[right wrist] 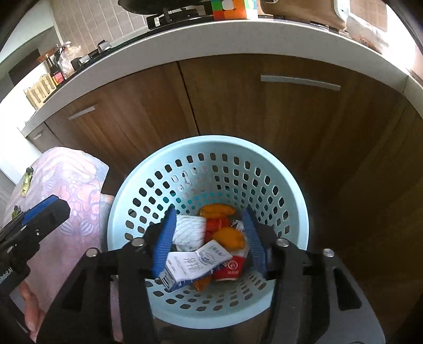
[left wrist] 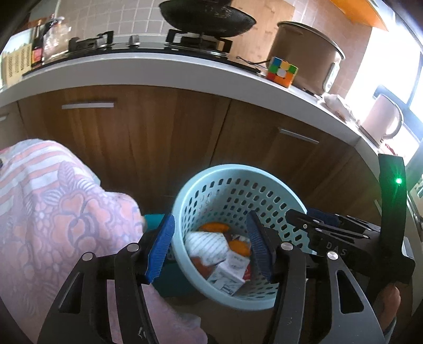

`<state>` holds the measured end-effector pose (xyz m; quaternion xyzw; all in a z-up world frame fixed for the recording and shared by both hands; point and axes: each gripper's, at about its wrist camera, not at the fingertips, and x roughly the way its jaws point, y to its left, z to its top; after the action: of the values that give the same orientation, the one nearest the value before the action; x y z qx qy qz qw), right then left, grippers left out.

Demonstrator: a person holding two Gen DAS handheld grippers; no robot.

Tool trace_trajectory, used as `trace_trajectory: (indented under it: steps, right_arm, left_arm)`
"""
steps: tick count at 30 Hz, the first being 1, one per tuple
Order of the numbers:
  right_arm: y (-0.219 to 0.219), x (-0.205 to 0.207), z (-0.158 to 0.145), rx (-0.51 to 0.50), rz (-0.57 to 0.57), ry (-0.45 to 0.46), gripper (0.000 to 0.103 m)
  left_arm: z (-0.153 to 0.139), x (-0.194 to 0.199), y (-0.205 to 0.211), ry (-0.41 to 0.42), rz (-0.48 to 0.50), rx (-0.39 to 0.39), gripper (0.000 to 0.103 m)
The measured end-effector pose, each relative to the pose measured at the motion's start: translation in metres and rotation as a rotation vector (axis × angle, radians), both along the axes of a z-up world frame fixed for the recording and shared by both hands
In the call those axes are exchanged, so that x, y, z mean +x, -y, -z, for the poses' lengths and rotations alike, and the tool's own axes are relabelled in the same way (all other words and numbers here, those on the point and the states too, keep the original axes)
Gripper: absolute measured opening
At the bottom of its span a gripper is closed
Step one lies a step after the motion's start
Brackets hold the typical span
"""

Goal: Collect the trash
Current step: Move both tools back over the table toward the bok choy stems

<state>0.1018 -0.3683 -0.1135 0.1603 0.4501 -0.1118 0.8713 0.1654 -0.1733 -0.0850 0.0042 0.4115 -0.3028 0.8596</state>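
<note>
A light blue perforated trash basket [left wrist: 211,185] [right wrist: 280,169] stands on the floor before the wooden cabinets. Inside lie a white carton [right wrist: 195,264] [left wrist: 227,270], orange peel [right wrist: 230,236] [left wrist: 214,226], a red wrapper [right wrist: 230,268] and a white crumpled piece [right wrist: 189,230] [left wrist: 205,244]. My right gripper [right wrist: 208,244] is open above the basket, holding nothing; it also shows in the left wrist view [left wrist: 304,225]. My left gripper [left wrist: 211,251] is open and empty, straddling the basket's near-left rim, and shows in the right wrist view [right wrist: 47,209].
A pink floral cloth [left wrist: 53,211] [right wrist: 74,185] covers something left of the basket. On the counter [left wrist: 158,76] stand a stove with a black wok [left wrist: 208,16], a Rubik's cube [left wrist: 281,71], a rice cooker [left wrist: 306,55], a kettle [left wrist: 380,119] and bottles [left wrist: 38,45].
</note>
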Motion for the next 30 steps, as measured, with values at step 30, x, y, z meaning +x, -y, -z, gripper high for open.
trace_trajectory:
  steps: [30]
  right_arm:
    - [-0.224,0.074,-0.052,0.107,-0.461,0.209,0.054]
  left_arm:
    - [-0.040,0.004,-0.295,0.112,-0.563,-0.048,0.060]
